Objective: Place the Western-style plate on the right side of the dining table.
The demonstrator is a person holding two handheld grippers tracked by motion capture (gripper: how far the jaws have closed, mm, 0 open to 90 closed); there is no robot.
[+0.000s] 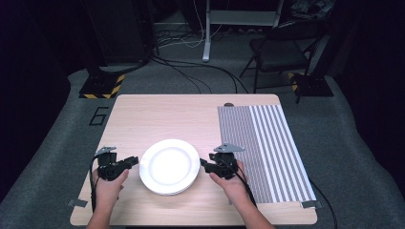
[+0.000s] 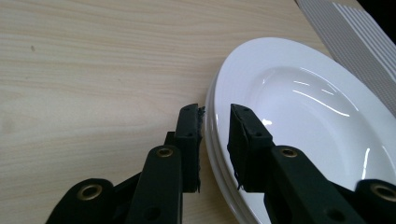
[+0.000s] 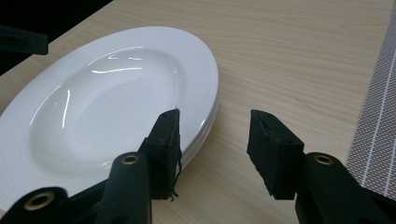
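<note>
A short stack of white deep plates (image 1: pixel 169 166) (image 2: pixel 289 107) (image 3: pixel 107 102) sits on the wooden table (image 1: pixel 162 114) near its front edge. My left gripper (image 1: pixel 133 162) (image 2: pixel 215 116) is at the stack's left rim. Its jaws stand narrowly apart astride that rim, one outside the edge and one over the plate, with a sliver of white still showing on each side. My right gripper (image 1: pixel 204 164) (image 3: pixel 215 123) is at the right rim and open. One of its jaws hangs over the rim, the other over bare wood. A hand holds each gripper.
A grey striped placemat (image 1: pixel 267 143) (image 3: pixel 378 135) covers the table's right side, close to my right gripper. Bare wood stretches behind the plates. Beyond the table stand a folding chair (image 1: pixel 282 47) and floor cables.
</note>
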